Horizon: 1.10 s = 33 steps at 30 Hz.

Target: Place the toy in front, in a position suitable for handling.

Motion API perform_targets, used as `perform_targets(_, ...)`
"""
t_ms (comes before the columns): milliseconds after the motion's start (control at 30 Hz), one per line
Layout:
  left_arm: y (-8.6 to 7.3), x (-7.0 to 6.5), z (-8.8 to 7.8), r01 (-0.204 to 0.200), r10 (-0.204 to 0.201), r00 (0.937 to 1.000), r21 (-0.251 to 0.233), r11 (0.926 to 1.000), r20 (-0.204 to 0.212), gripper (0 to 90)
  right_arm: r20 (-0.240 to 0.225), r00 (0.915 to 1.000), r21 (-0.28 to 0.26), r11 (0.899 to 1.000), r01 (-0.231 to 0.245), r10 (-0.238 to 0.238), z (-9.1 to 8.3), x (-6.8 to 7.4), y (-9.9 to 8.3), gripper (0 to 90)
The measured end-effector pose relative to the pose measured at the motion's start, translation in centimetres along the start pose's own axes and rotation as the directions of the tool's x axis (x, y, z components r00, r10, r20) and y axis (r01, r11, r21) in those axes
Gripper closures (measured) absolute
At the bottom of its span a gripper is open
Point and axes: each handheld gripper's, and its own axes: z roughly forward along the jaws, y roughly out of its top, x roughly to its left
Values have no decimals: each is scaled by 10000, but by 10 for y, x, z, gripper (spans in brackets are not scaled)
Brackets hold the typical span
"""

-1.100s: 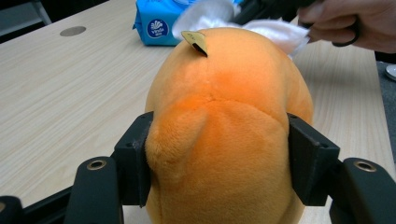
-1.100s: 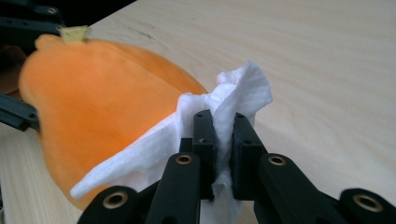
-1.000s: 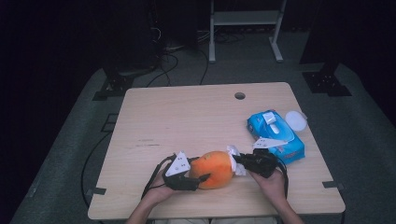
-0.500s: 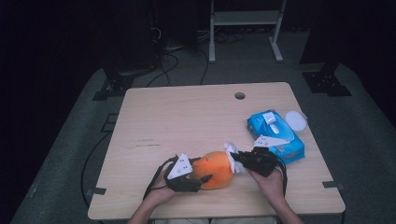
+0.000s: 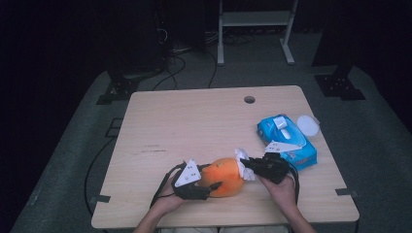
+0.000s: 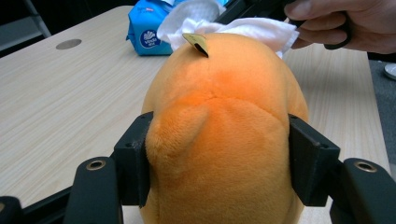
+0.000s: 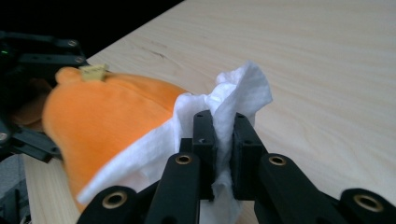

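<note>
While the left gripper (image 6: 219, 154) clamps the orange plush toy (image 5: 222, 175) at the worktop's (image 5: 194, 126) near edge, the right gripper (image 7: 223, 140), pinched on a white wet wipe (image 7: 233, 100), presses it to the toy's right side; hard rubbing could tear the wipe free. To the right, the blue wet-wipe pack (image 5: 286, 138) lies flap-open, contents unclear.

Dim room, grey floor (image 5: 63, 160), wooden table (image 5: 194, 126)
</note>
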Motion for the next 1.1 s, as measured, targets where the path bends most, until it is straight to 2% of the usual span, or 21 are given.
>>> perform_targets(67, 4, 0, -2, 140, -140, 9999, -148, 9998, -38, 362, -59, 9997, -173, 9996, 237, -238, -2, 7, 5, 818)
perform_targets(133, 8, -2, -2, 46, -53, 9997, -275, 9996, -240, 369, -200, 9984, -465, 9976, 513, -523, -5, 17, 10, 818)
perform_targets(233, 13, -7, -1, 17, -26, 9997, -352, 9994, -242, 376, -661, 9928, -942, 9912, 932, -997, -10, 31, 16, 817)
perform_targets(300, 14, -8, -1, 35, -44, 9996, -356, 9994, -261, 377, -399, 9892, -920, 9863, 1368, -1409, -11, 38, 17, 817)
perform_targets(333, 15, -8, -2, 138, -144, 9998, -420, 9990, -151, 379, -342, 9893, -871, 9865, 1387, -1421, -11, 36, 17, 817)
perform_targets(433, 17, -5, -6, 585, -569, 9981, -708, 9958, 241, 378, -231, 9955, -587, 9942, 903, -918, -8, 23, 11, 817)
perform_targets(467, 16, -5, -6, 728, -704, 9970, -822, 9940, 320, 376, -328, 9975, -536, 9967, 608, -626, -6, 20, 8, 817)
perform_targets(500, 16, -5, -6, 840, -813, 9961, -868, 9927, 344, 376, -404, 9977, -558, 9971, 522, -545, -5, 20, 7, 817)
perform_targets(567, 14, -5, -4, 735, -723, 9972, -708, 9948, 197, 379, -335, 9965, -619, 9953, 747, -769, -5, 25, 10, 817)
perform_targets(667, 17, -7, -2, 687, -677, 9976, -714, 9951, 162, 382, -699, 9899, -971, 9885, 1161, -1232, -8, 40, 16, 817)
perform_targets(733, 19, -9, -2, 541, -535, 9985, -692, 9961, 101, 381, -553, 9841, -988, 9817, 1631, -1691, -8, 50, 17, 817)
perform_targets(767, 18, -10, -2, 433, -427, 9990, -577, 9974, 118, 378, -460, 9827, -954, 9800, 1746, -1795, -7, 51, 17, 817)
perform_targets(800, 17, -10, -1, 433, -425, 9990, -562, 9975, 159, 371, -529, 9837, -839, 9824, 1670, -1717, -6, 48, 15, 817)
perform_targets(867, 14, -8, 2, 517, -499, 9979, -449, 9977, 404, 314, -534, 9868, -662, 9866, 1494, -1530, -4, 43, 12, 818)
perform_targets(900, 13, -7, 3, 560, -540, 9974, -428, 9975, 473, 248, -432, 9871, -501, 9871, 1522, -1544, -1, 40, 9, 818)
perform_targets(1000, 9, -3, 5, 816, -799, 9960, -435, 9957, 401, 137, -354, 9896, -352, 9898, 1379, -1391, 1, 34, 6, 818)
perform_targets(1100, 6, 3, 5, 1276, -1259, 9913, -445, 9908, 396, 81, -170, 9897, -257, 9895, 1420, -1425, 0, 31, 5, 819)
